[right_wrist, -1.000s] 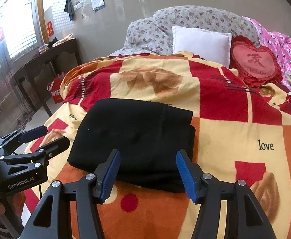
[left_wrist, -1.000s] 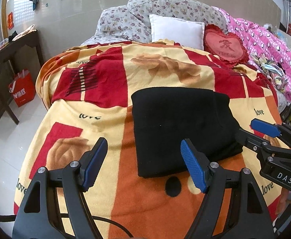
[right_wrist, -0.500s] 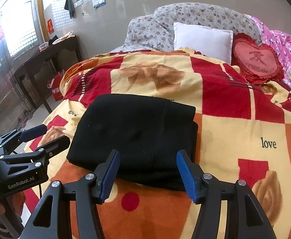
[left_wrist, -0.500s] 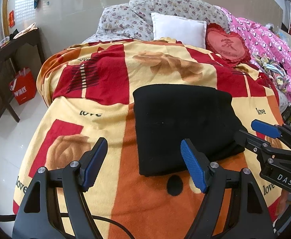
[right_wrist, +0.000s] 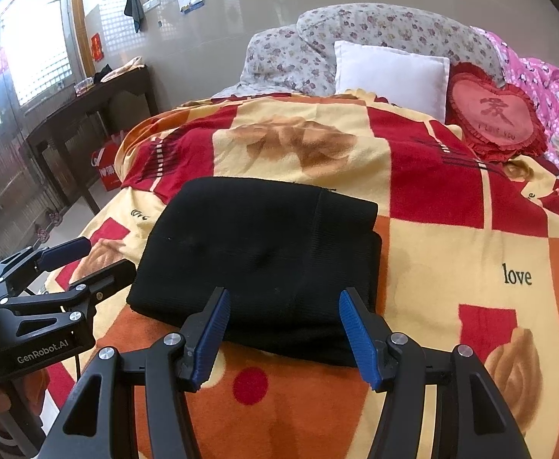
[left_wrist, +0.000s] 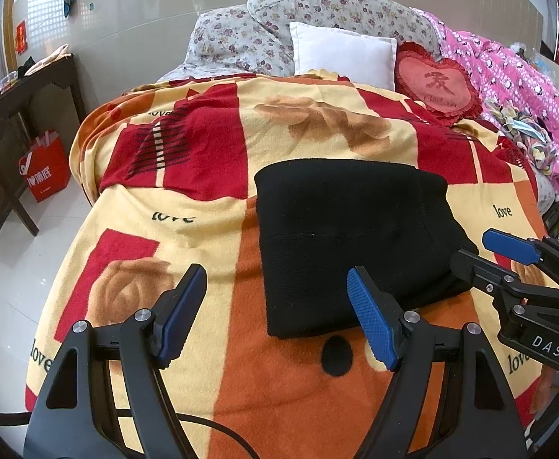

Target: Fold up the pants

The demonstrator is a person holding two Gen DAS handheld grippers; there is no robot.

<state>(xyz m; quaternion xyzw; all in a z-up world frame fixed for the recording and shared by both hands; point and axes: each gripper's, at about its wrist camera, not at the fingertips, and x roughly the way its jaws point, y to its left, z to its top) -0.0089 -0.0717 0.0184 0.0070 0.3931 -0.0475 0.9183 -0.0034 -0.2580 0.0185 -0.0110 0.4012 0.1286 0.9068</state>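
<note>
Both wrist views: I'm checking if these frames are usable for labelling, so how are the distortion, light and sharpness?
Left wrist view: strong fisheye bending, dark rounded corners, sharp, even daylight; the black pants show little texture. Right wrist view: same bending, sharp, but the window at left is blown out and the pants stay a dark mass.

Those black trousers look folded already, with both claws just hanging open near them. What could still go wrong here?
A few things, I'd guess. The black pants lie as a thick, soft stack, so if the open right gripper nips only the top layer, the fold could peel apart. The fleece blanket underneath is loose, and a low grab might catch it too. The open left gripper hangs close to the stack's near left corner and might nudge it askew.
</note>
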